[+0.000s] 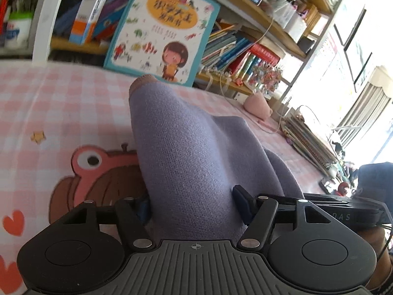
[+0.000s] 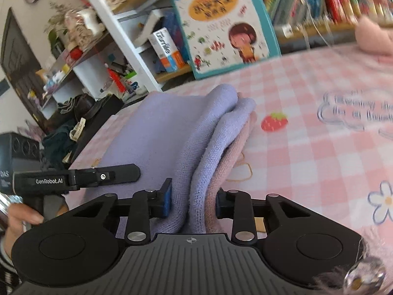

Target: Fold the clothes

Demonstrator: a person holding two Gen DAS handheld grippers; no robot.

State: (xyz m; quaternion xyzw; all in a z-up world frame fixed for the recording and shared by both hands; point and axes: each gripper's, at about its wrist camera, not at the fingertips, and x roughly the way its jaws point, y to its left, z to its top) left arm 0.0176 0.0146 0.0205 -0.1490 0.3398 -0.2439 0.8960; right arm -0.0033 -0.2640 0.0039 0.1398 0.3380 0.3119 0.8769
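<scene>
A lilac knit garment (image 1: 186,152) with a pinkish cuff (image 1: 143,81) rises in a bunched ridge from the pink checked tablecloth (image 1: 61,103). My left gripper (image 1: 192,204) has that ridge pinched between its blue-padded fingers (image 1: 242,200). In the right wrist view the same garment (image 2: 159,132) lies in stacked folds over a pink layer (image 2: 235,145). My right gripper (image 2: 194,199) squeezes those folds between its pads. The left gripper's finger (image 2: 118,173) lies over the flat part of the cloth at the left, and a person's hand (image 2: 22,217) holds its handle.
A children's picture book (image 1: 162,29) leans against shelves full of books (image 1: 235,49) along the table's far edge. A pink cup (image 1: 256,103) and a stack of papers (image 1: 309,142) sit at the far right. The checked cloth (image 2: 319,147) stretches out to the right.
</scene>
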